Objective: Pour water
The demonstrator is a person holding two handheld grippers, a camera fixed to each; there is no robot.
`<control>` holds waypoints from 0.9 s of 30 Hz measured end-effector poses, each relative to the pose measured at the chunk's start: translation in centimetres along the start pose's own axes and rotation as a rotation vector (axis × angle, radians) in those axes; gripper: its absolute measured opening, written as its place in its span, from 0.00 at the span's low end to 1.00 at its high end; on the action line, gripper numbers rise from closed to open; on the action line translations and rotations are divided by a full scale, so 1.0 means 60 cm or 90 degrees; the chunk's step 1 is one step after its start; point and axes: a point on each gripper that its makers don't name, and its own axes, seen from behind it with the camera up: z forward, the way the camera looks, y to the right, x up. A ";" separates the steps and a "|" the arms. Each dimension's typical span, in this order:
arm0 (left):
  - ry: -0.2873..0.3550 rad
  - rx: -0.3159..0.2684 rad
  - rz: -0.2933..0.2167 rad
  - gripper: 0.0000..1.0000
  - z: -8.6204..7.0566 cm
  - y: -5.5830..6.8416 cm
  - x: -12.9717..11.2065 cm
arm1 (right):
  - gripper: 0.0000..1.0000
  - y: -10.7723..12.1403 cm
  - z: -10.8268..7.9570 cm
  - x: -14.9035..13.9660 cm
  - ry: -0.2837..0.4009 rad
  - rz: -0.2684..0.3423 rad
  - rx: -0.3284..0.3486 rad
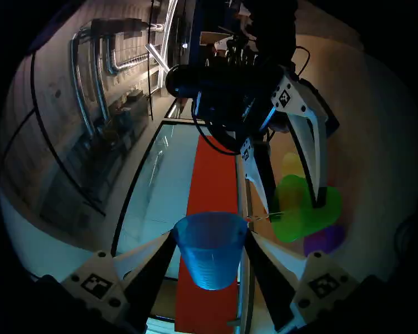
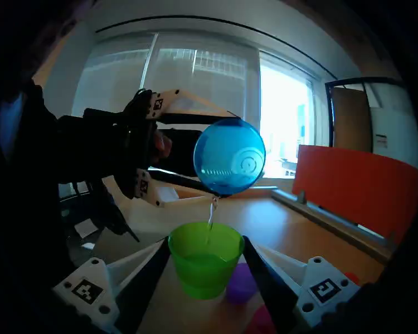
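A blue cup [image 2: 229,157] is held tipped on its side above a wooden table [image 2: 298,234]. A thin stream of water [image 2: 212,214] is seen falling from its lower rim into a green cup [image 2: 205,261] directly beneath. The green cup is kept upright and is partly filled with water. How much is left in the blue cup cannot be told.

A purple cup [image 2: 241,283] is set just beside the green cup, to its right and a little farther off, clear of the stream. Something pink [image 2: 262,323] is cut off at the near edge and cannot be made out. A red panel [image 2: 356,183] is stood along the table's far right side, and a bright window [image 2: 281,117] is seen behind. In the left gripper view a blurred yellow thing [image 1: 291,164] is glimpsed beyond the green cup.

The blue cup is pinched by the left gripper [image 1: 210,245], one finger pressed against each side of its wall, so that it lies near, right between the fingertips. The green cup is clamped in the same way by the right gripper [image 2: 205,250], both fingers laid against its sides. Whether the green cup's base is rested on the table cannot be told. The left gripper is carried by a person's dark sleeve [image 2: 92,145] at the left.
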 end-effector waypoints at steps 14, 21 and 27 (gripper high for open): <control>0.001 0.000 0.011 0.85 0.001 -0.004 0.001 | 0.95 -0.002 0.000 0.001 0.001 -0.002 0.002; 0.003 0.002 0.021 0.85 0.001 -0.005 0.007 | 0.95 -0.005 0.000 0.003 0.002 -0.002 0.004; 0.003 0.002 0.023 0.86 0.001 -0.004 0.009 | 0.95 -0.012 0.000 0.006 0.004 -0.007 0.011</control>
